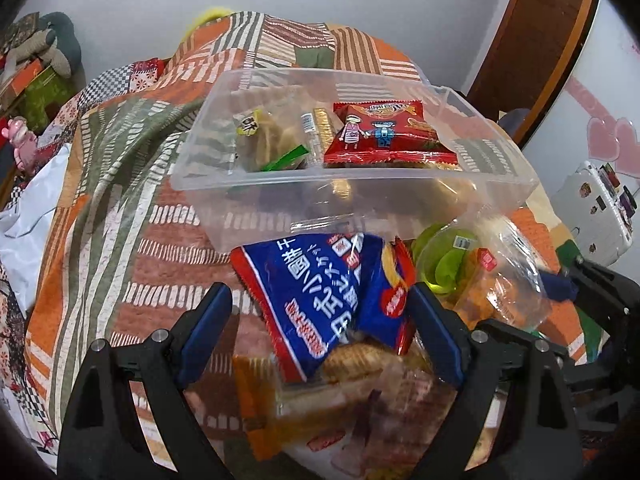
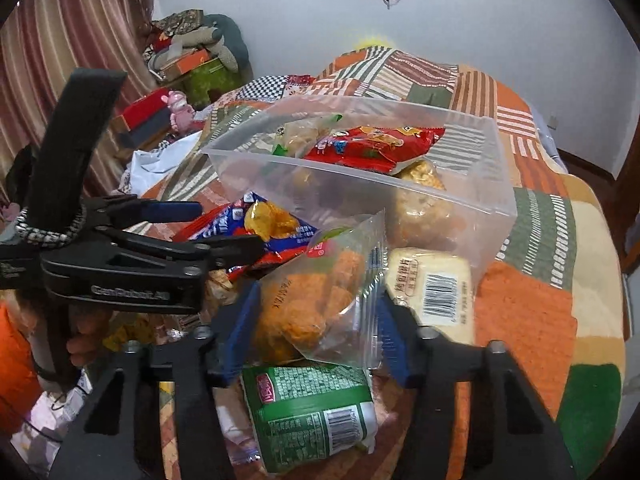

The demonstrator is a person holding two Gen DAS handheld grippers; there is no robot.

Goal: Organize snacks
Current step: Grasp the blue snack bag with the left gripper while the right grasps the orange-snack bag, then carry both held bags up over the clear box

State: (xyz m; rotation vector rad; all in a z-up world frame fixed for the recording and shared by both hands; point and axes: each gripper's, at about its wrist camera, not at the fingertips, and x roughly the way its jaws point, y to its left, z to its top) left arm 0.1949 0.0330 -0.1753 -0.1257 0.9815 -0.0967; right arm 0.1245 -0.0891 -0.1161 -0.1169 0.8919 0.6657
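Snacks are being moved from a loose pile on the bed into a clear plastic box (image 1: 352, 200) that stands on the patchwork quilt (image 1: 120, 216). The box already holds a red packet (image 1: 384, 136) and a bag of pale crackers (image 1: 276, 136), so the sorting appears partly done, with several packets still outside.

The left claw (image 1: 320, 320) is spread wide, its blue pads on either side of a blue biscuit packet (image 1: 316, 292) that lies just in front of the box; no grip seems to have been taken yet. The right claw (image 2: 316, 328) is likewise spread, and a clear bag of orange snacks (image 2: 320, 296) sits between its pads; whether the pads press the bag cannot be told. Beneath that bag a green packet (image 2: 312, 412) is seen, and a white packet with a barcode (image 2: 436, 292) lies beside it against the box wall.

The step in hand is judged to be the picking-up of two packets at once. Next, each claw would need to be closed gently on its crinkly, soft wrapper, lifted above the box rim and released inside, where room is left on the near side.
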